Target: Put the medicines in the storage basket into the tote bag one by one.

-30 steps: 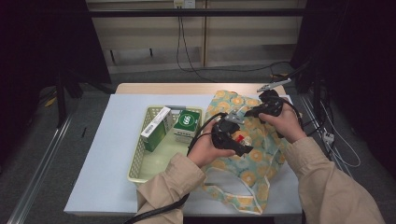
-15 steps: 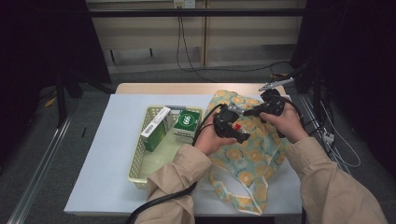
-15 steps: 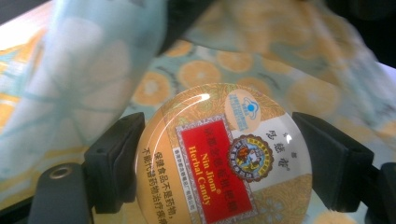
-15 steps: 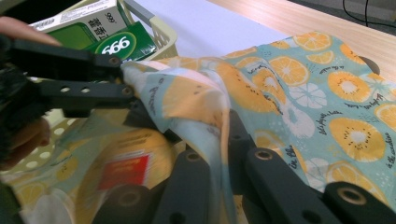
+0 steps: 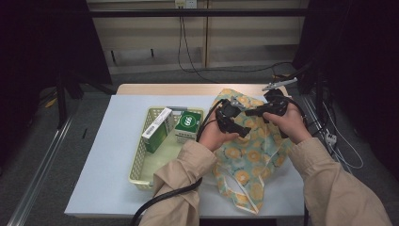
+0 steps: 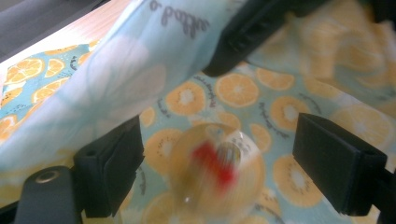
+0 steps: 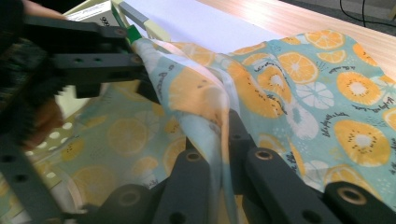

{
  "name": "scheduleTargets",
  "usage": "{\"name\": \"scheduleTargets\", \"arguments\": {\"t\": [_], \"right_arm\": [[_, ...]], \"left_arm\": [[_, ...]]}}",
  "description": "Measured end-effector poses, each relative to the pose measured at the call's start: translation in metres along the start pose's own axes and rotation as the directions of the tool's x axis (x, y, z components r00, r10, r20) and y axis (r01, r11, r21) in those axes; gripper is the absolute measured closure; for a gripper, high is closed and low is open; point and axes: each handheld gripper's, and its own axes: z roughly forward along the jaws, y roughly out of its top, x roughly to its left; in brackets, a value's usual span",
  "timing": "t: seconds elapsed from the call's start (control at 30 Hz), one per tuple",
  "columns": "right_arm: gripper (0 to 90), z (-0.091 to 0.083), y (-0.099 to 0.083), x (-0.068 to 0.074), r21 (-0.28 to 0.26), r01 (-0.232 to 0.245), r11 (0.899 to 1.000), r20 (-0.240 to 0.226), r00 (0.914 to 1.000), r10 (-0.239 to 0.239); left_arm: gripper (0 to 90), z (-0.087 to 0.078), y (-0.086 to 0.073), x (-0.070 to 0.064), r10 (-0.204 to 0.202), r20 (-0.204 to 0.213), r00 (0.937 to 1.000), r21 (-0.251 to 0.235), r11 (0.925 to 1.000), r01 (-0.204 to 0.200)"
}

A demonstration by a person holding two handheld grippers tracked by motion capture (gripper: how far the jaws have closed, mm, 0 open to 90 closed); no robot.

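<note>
Spread over the right half of the white table [image 5: 108, 155], reaching its near edge: the orange-print cloth bag [image 5: 244, 165]. Inside the bag, between the parted jaws of the left gripper [image 5: 239, 128], unclasped: a clear ball [image 6: 215, 171] with red inside, blurred. Just beyond, right gripper [image 7: 219, 154] clenched on a raised fold of the bag's fabric. Left of both, a yellow basket [image 5: 141, 160] with two green-and-white boxes [image 5: 187, 123], lettering unreadable. Bare tabletop further left. On the fabric, small script, illegible.

Dim room, bright tabletop, blurred gripper close-ups
</note>
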Motion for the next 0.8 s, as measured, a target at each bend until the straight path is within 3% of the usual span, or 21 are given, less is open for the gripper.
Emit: {"name": "scheduleTargets", "arguments": {"t": [0.37,0.5,0.8], "right_arm": [[89.4,0.003,-0.003,0.004,0.022,0.008,1.0,0.02,0.9998,-0.008],[89.4,0.004,-0.006,0.005,0.027,0.006,1.0,0.022,0.9997,-0.007],[89.4,0.005,-0.007,0.007,0.028,0.007,1.0,0.029,0.9996,-0.007]], "left_arm": [[12.6,-0.05,-0.011,-0.006,0.045,0.008,0.999,-0.004,0.999,-0.045],[11.7,-0.071,-0.017,0.0,0.019,0.016,0.9997,-0.024,0.9995,-0.019],[9.7,-0.106,-0.039,0.026,-0.028,-0.061,0.9977,-0.02,0.9994,0.027]]}}
